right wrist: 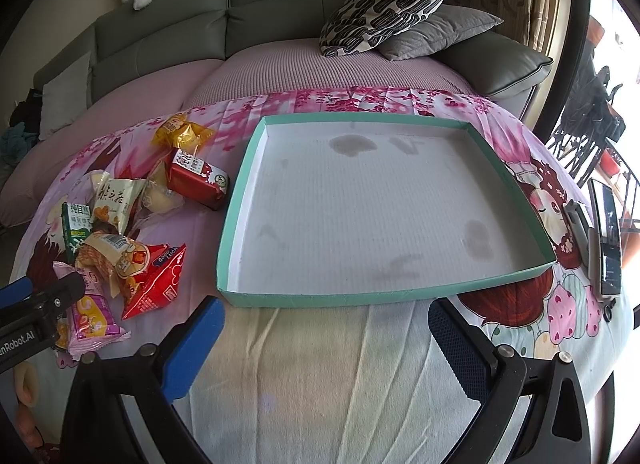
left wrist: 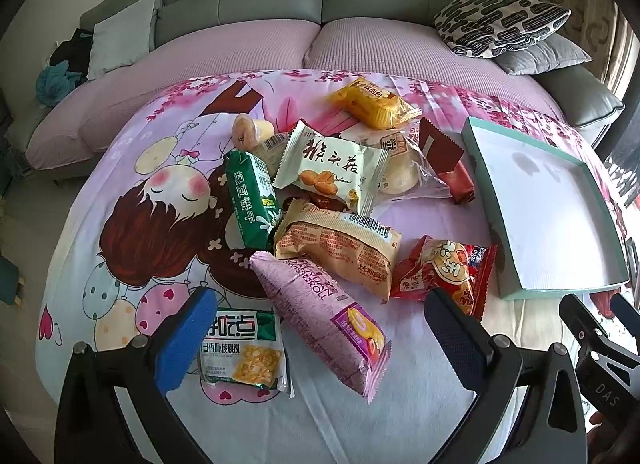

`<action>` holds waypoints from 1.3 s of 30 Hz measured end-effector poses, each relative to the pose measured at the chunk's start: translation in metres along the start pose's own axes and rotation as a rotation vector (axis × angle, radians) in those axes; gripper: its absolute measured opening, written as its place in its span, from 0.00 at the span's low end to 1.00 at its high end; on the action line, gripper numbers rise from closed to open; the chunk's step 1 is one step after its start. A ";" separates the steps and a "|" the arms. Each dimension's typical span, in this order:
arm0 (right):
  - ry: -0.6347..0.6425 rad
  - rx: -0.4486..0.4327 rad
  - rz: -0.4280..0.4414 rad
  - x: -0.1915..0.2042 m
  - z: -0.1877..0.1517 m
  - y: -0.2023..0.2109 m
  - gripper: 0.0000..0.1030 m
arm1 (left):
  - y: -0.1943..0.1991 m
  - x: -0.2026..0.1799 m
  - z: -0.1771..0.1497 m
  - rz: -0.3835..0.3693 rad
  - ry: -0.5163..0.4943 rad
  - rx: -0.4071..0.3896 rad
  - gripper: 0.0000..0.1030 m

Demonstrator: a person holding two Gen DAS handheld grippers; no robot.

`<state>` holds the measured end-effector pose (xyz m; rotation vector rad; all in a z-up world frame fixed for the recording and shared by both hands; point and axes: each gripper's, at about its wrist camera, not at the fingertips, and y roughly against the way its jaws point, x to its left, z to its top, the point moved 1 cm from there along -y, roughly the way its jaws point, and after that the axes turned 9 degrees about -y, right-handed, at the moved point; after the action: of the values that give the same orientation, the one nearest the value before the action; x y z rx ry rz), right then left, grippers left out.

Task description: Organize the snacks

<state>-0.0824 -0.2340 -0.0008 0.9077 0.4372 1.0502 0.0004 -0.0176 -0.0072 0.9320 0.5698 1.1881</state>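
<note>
Beside crinkly snack packets (left wrist: pixel 332 199), shallow, apparently cardboard tray (right wrist: pixel 240 191).

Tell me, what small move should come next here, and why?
Probably lower the open left gripper onto the pink Swiss-roll packet lying between its fingers, then close. The shallow teal-rimmed cardboard tray holds no snacks yet, and the open right gripper faces it, holding nothing.
</note>
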 end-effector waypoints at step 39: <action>0.158 0.080 0.314 0.092 -0.014 -0.009 0.95 | -0.008 0.102 -0.034 -0.028 0.379 0.109 1.00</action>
<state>-0.0447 -0.1481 -0.0071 0.9890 0.4804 1.4057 0.0081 0.0891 -0.0225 0.7894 0.9561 1.3282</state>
